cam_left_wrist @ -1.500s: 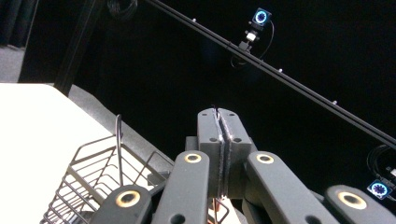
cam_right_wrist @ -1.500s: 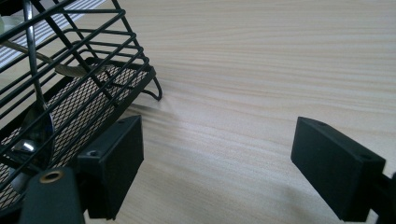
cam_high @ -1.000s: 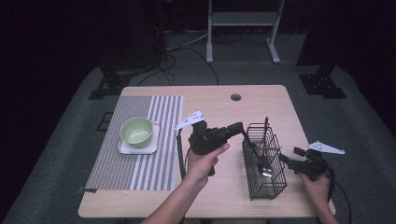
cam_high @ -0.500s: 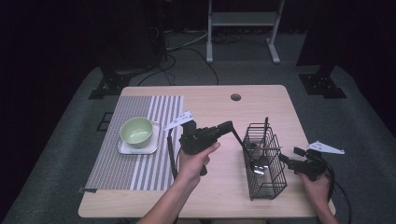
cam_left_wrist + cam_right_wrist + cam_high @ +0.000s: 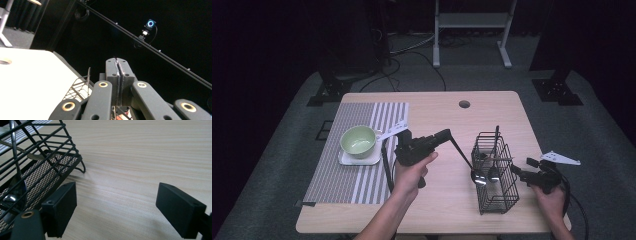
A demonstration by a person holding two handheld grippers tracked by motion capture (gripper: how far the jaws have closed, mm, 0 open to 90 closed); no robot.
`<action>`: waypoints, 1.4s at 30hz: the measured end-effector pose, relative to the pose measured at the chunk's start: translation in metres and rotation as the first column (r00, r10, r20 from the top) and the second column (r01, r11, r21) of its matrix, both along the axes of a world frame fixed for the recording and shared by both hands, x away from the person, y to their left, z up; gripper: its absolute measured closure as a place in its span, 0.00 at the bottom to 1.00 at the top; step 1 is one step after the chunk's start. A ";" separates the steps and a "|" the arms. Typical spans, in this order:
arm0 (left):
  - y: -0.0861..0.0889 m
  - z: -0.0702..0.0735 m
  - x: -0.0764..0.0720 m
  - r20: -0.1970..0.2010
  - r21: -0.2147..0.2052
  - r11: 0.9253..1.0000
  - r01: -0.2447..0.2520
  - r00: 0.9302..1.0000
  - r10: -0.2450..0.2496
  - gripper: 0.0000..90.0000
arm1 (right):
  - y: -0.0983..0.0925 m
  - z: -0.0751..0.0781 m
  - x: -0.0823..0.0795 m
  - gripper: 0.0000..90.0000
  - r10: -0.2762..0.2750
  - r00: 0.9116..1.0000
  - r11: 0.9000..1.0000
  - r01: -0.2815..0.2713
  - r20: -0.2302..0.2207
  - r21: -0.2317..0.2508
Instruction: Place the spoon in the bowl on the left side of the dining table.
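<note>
Room: dark, with a grey floor and a white stand frame beyond the wooden desk.
Mat: a striped mat covered the desk's left part.
Bowl: a green bowl sat on a white square coaster on the mat.
Rack: a black wire rack stood upright on the right part of the desk, with cutlery inside it.
Left tool: closed, its jaws pressed flat together in the left gripper view, pinching the thin handle of a spoon.
Spoon: it slanted down from the left tool's tip, its shiny bowl low at the rack's left side; whether it was inside the wires or just against them could not be told.
Left hand: held the tool above the desk's middle, between the bowl and the rack, the jaws aimed toward the rack.
Right tool: wide open, nothing between its jaws, low over bare desk just beside the rack's foot.
Right hand: at the desk's near right corner.
</note>
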State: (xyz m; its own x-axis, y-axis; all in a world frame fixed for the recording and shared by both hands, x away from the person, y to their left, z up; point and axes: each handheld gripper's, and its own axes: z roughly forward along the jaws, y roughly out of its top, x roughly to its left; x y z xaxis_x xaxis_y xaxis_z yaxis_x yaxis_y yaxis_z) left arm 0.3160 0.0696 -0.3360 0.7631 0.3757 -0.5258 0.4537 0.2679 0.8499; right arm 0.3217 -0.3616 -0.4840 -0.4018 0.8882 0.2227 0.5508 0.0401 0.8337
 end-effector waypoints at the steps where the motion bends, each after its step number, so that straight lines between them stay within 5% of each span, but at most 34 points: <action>1: 0.000 0.000 0.000 0.000 0.000 1.000 0.000 1.000 0.000 0.99 | 0.000 0.000 0.000 0.18 0.000 1.000 1.000 0.000 0.000 0.000; 17: 0.028 -0.017 0.005 -0.019 0.019 0.997 -0.075 0.997 0.075 0.99 | 0.001 0.000 0.000 0.18 0.000 1.000 1.000 0.000 -0.002 -0.006; 27: 0.049 -0.032 0.010 -0.060 0.001 0.993 -0.120 0.991 0.120 0.99 | 0.001 0.000 0.000 0.18 -0.002 1.000 1.000 0.002 -0.001 -0.013; 42: 0.070 -0.042 0.012 -0.070 0.007 0.984 -0.177 0.982 0.177 0.99 | 0.002 0.000 0.000 0.18 -0.005 1.000 1.000 0.005 -0.002 -0.019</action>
State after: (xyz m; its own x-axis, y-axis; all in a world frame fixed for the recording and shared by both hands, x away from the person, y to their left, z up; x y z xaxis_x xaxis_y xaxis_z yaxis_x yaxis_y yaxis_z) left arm 0.3283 0.1398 -0.3777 0.6455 0.5023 -0.5754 0.4576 0.3488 0.8179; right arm 0.3221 -0.3598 -0.4840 -0.3973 0.8941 0.2067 0.5524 0.0532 0.8318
